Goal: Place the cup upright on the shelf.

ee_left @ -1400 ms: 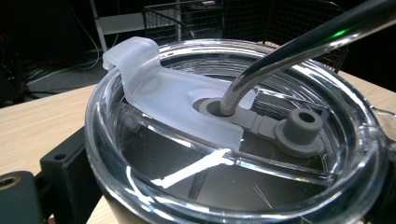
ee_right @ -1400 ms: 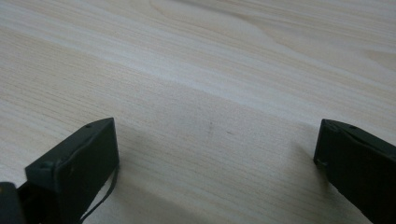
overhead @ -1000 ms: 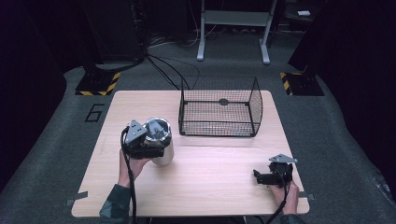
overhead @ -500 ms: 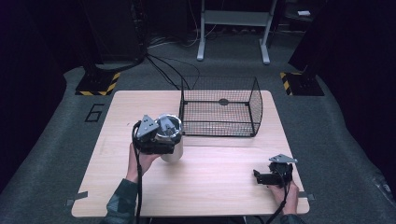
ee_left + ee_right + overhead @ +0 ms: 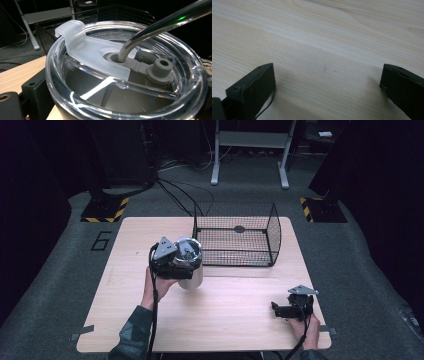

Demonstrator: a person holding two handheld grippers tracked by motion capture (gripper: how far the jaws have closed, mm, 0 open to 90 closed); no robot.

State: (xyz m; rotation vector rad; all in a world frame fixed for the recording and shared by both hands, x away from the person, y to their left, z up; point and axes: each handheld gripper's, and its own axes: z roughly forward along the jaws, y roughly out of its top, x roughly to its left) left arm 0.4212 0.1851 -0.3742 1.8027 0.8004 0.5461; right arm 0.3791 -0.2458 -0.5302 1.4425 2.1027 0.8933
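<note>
Holding a tumbler in my left gripper, I have its jaws pinched on the cup's sides just below the rim, at the table's left-middle, close beside a black wire basket. From the left gripper view the tumbler looks like this — a clear plastic lid with a frosted flip tab, a grey rubber plug, and a bent metal straw passing through the lid's centre hole. The body below appears silvery. My right gripper rests low near the table's front right corner, its jaws spread wide over bare pale wood — nothing between them.
</note>
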